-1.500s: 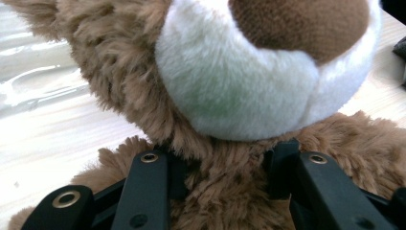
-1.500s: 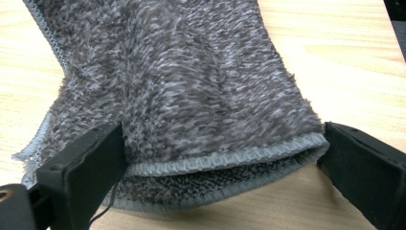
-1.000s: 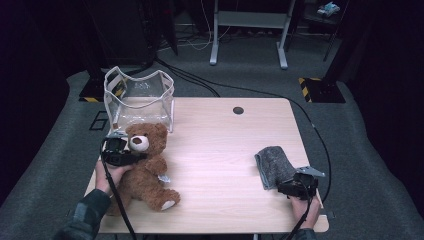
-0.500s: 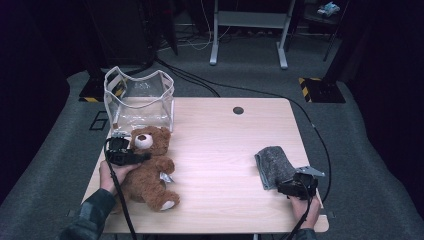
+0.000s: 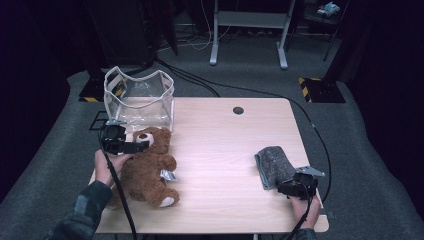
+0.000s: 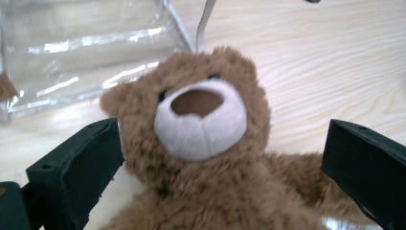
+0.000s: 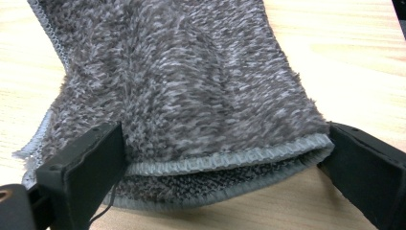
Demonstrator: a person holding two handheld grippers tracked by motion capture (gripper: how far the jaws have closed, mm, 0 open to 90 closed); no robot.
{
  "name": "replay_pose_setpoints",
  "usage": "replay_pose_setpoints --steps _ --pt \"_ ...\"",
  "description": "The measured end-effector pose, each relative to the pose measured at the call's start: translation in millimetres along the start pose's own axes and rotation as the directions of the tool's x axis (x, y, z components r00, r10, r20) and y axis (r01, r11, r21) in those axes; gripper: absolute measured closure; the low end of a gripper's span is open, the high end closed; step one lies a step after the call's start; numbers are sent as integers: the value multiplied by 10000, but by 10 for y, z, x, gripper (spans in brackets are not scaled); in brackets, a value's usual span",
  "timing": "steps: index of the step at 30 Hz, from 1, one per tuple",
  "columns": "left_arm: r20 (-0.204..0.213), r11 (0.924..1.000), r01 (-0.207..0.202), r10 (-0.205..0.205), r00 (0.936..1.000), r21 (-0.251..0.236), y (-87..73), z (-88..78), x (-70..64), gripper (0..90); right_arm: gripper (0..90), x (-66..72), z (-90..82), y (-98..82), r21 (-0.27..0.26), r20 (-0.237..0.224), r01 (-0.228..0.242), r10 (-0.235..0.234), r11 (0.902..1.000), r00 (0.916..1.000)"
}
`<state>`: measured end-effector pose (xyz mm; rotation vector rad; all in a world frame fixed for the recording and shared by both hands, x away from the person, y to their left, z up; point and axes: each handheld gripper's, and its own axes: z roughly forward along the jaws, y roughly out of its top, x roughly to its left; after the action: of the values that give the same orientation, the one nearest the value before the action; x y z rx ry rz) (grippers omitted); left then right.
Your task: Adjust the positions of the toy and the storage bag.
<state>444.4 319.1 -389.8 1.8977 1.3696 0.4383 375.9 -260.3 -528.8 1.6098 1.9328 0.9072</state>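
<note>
My left gripper [image 5: 141,146] had just spread its jaws off the teddy bear [image 5: 148,170], lying at the table's [image 5: 220,150] near left by the clear bag [image 5: 140,100]. My right gripper [image 5: 283,188] sat wide open around the grey cloth's [image 5: 275,164] near edge, near right. I figured any closing would've only bunched up the fluffy folded layers.

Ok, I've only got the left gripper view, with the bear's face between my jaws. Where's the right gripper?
Observer: The right gripper is at the table's near right corner, at a folded grey cloth.
Operator: Holding it?
Observer: Seemingly not. In the right gripper view its jaws stand wide on either side of the fold, which lies flat and unsqueezed.
Operator: And how does the bear lie?
Observer: The bear is on its back, head toward the clear bag, feet toward you. The left gripper, whose jaws have just been opening, is over its head without gripping.
</note>
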Motion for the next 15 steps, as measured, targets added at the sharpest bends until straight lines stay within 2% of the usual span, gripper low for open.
replay_pose_setpoints --steps 8,12,15 --pt "-258 9980 -347 334 9991 -519 327 -59 -105 0 21 -3 1 0 -23 -16 -22 22 10000 10000" --pt "-391 9963 -620 597 9974 -589 488 -55 -144 0 21 -2 2 1 -17 -18 -28 28 10000 10000" --pt "-513 9941 -970 945 9942 -484 602 -30 -166 0 21 -3 2 1 -18 -30 -26 26 10000 10000"
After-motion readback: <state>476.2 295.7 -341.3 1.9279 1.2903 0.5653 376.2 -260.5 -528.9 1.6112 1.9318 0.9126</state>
